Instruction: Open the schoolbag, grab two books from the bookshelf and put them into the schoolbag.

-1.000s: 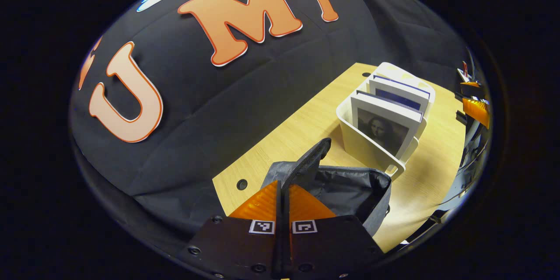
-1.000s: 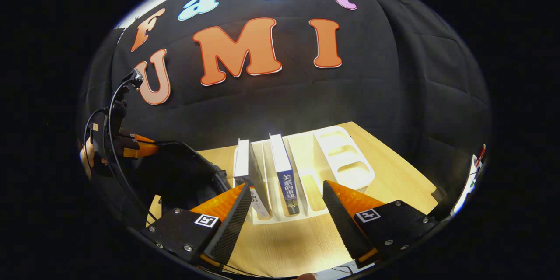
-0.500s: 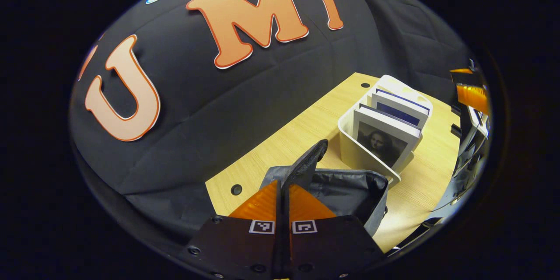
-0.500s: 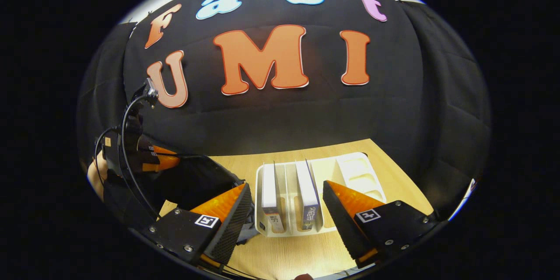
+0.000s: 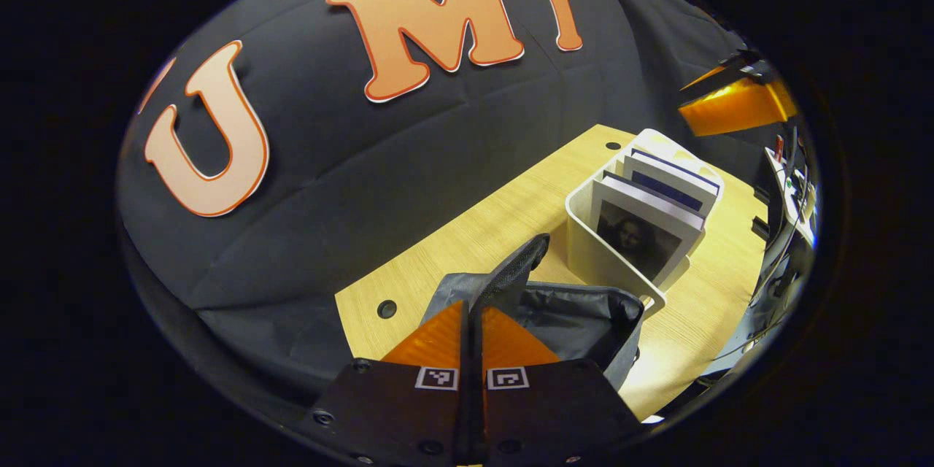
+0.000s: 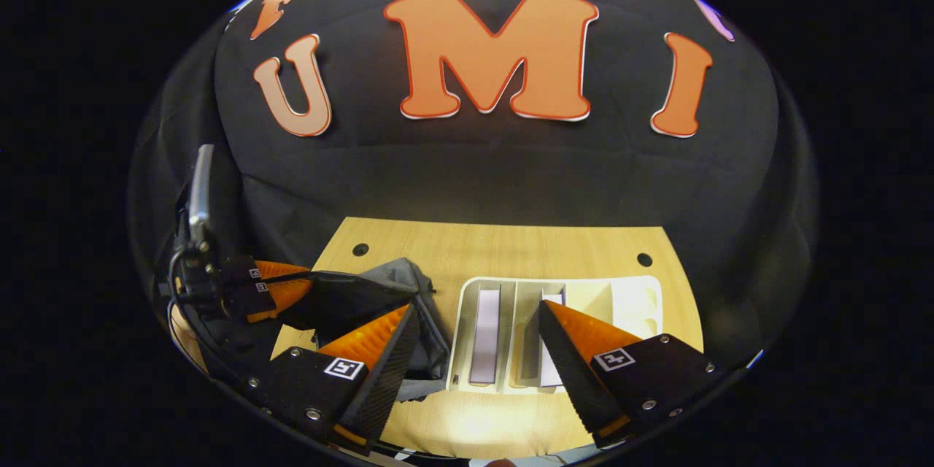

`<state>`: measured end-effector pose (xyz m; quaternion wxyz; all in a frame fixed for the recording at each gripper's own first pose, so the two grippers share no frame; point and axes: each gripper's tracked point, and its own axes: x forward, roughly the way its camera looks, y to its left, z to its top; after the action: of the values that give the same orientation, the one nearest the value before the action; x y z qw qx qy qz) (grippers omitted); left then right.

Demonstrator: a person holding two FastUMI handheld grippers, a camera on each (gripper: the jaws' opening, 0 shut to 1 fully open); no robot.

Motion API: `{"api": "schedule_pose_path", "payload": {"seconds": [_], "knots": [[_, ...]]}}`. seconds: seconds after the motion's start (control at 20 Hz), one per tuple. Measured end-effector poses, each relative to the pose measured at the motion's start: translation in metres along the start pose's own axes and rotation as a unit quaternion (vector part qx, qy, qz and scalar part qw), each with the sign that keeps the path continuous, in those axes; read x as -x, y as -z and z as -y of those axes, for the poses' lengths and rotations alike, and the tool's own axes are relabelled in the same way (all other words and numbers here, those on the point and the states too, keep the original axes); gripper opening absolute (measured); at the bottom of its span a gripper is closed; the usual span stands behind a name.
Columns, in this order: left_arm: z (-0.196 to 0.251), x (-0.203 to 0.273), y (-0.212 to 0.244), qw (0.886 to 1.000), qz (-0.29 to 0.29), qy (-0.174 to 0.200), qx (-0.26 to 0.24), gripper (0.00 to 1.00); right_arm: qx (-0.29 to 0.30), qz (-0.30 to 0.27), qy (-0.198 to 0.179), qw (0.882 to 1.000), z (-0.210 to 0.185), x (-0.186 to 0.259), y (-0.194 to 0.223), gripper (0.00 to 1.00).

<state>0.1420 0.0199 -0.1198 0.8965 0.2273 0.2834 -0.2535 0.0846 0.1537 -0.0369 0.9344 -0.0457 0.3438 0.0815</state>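
The left gripper (image 5: 473,321) is clamped on the schoolbag (image 5: 576,321) flap, apparently holding it open; the right gripper (image 6: 478,350), jaws spread, hovers above the bookshelf (image 6: 642,306) books (image 6: 485,336).

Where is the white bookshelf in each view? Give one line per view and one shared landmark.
Left gripper view: the bookshelf stands right of centre on the table, just past the schoolbag.
Right gripper view: the bookshelf lies low and centre, seen from above, between the open right gripper fingers.
Shared landmark: the schoolbag beside it.
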Motion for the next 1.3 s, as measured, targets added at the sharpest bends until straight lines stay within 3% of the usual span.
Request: {"api": "schedule_pose_path", "payload": {"seconds": [0.05,0.2,0.25,0.3,0.55,0.8,0.85,0.9,0.95,1.0,1.05,1.1,1.3], "knots": [[0.0,0.0,0.002,1.0,0.0,0.0,0.004,0.0,0.006,-0.03,-0.003,1.0,0.001,-0.011,0.006,0.99],[-0.002,0.0,0.005,1.0,-0.001,-0.003,0.007,0.01,-0.001,-0.112,-0.007,0.994,0.004,-0.04,0.028,0.99],[-0.002,0.0,0.005,1.0,0.0,-0.003,0.007,0.06,-0.002,-0.13,-0.006,0.991,0.005,-0.049,0.035,0.99],[-0.002,0.0,0.006,1.0,0.0,-0.001,0.006,0.01,-0.004,-0.144,-0.006,0.989,0.006,-0.058,0.038,0.99],[0.0,-0.009,0.004,1.0,-0.006,0.013,-0.011,0.01,-0.026,-0.211,0.013,0.977,0.014,-0.093,0.061,1.0],[-0.003,-0.022,0.003,1.0,-0.012,0.019,-0.019,0.01,-0.066,-0.27,0.013,0.961,0.012,-0.123,0.097,0.95],[-0.003,-0.024,0.003,1.0,-0.012,0.021,-0.02,0.01,-0.071,-0.278,0.016,0.958,0.014,-0.128,0.104,0.9],[-0.005,-0.023,0.003,0.999,-0.013,0.022,-0.021,0.0,-0.075,-0.285,0.016,0.956,0.014,-0.131,0.11,0.74],[-0.005,-0.024,0.003,0.999,-0.014,0.022,-0.021,0.0,-0.076,-0.289,0.016,0.954,0.013,-0.133,0.114,0.75],[-0.005,-0.024,0.003,0.999,-0.015,0.024,-0.021,0.0,-0.077,-0.29,0.019,0.954,0.015,-0.135,0.116,0.68],[-0.005,-0.025,0.003,0.999,-0.016,0.025,-0.023,0.0,-0.078,-0.289,0.026,0.954,0.016,-0.134,0.116,0.49],[-0.005,-0.024,0.004,0.999,-0.015,0.025,-0.024,0.0,-0.081,-0.287,0.026,0.954,0.016,-0.136,0.115,0.41],[-0.007,-0.021,0.006,0.999,-0.013,0.026,-0.024,0.0,-0.088,-0.276,0.033,0.956,0.013,-0.125,0.107,0.37]]}}
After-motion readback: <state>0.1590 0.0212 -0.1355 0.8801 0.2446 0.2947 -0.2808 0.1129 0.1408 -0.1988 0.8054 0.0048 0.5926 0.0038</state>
